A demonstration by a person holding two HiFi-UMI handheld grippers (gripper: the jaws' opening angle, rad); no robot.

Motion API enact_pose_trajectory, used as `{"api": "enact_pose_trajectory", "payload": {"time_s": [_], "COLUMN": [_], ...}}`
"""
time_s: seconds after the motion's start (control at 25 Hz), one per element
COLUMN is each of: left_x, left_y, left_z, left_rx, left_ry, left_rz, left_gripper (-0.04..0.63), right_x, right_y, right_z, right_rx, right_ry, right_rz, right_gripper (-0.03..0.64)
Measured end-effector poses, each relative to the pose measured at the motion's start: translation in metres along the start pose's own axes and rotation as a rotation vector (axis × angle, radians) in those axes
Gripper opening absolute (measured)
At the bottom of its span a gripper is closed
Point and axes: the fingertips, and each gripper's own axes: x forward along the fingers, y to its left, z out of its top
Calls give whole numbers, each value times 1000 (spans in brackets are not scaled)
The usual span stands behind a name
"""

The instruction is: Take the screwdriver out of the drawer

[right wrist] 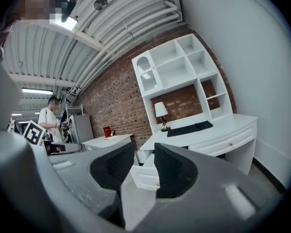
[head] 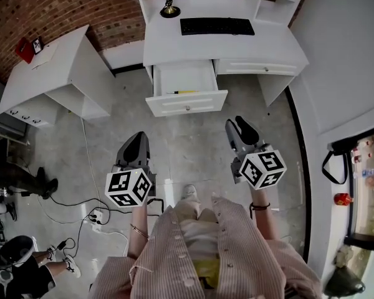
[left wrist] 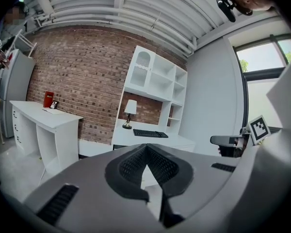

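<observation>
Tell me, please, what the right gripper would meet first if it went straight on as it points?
Probably the front of the pulled-out white desk drawer, seen between the right gripper's open jaws; only grey floor lies before it, though depth is unclear.

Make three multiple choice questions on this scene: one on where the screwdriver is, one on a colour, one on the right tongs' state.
1. The screwdriver lies: A in the open drawer; B on the keyboard; C between the right tongs.
2. The keyboard is: A white; B black; C red.
3. The right tongs are: A shut; B open and empty; C gripping the screwdriver.
Key: 1 A, it shows inside the pulled-out drawer; 2 B, black in the head view; 3 B, pads apart, nothing between.
</observation>
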Motion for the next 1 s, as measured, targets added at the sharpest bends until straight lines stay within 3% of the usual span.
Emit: {"api": "enact_pose_trajectory", "payload": {"time_s": [0.68,1.0], "left_x": [71,130], "left_y": [42,60], "left_z": [5,7], "left_rx": [-25,-40], "left_ry": [38,76], "left_rz": [-4,18], "left_gripper": [0,0], "right_x": [85,149], "right_y": [-29,-60], "right_z": [0,6], "right_rx": [16,15], "right_ry": [50,88], "right_rz": [6,39], "right_gripper": [110,110]}}
